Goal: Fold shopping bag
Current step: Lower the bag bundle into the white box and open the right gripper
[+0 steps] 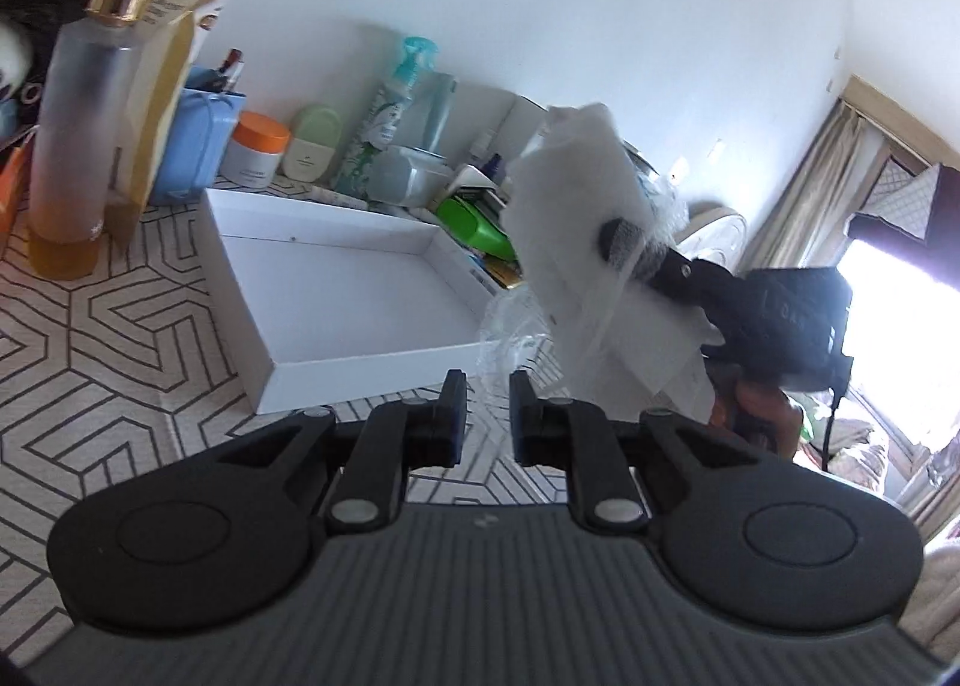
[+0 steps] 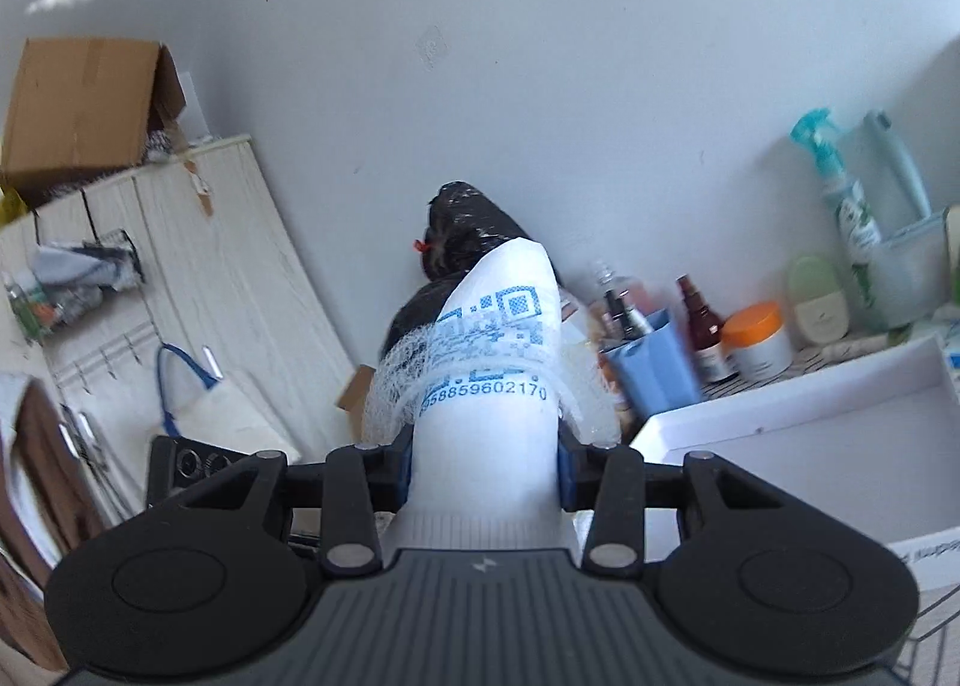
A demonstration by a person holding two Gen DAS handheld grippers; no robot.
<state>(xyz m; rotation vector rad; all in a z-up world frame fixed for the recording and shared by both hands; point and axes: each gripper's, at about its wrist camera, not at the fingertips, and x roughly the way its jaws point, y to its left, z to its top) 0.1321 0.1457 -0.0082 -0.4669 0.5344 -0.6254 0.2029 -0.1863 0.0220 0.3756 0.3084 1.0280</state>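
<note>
The shopping bag [image 2: 492, 338] is a white folded bundle with a blue printed code and a bit of white netting around it. It stands up between the jaws of my right gripper [image 2: 483, 464], which is shut on its lower part. In the left wrist view the same bag [image 1: 570, 206] hangs in the air at centre right, with a right gripper finger [image 1: 636, 248] across it. A clear crinkled film [image 1: 510, 338] trails from its lower edge. My left gripper [image 1: 486, 380] sits just below that film, its jaws a narrow gap apart with the patterned table showing between them.
A shallow white box [image 1: 288, 374] lies on the patterned tabletop [image 1: 90, 362] ahead of the left gripper. Behind it stand a frosted bottle with a gold cap [image 1: 84, 104], a blue cup [image 1: 198, 146], jars and a spray bottle [image 1: 390, 104]. A black bin bag [image 2: 462, 230] leans against the wall.
</note>
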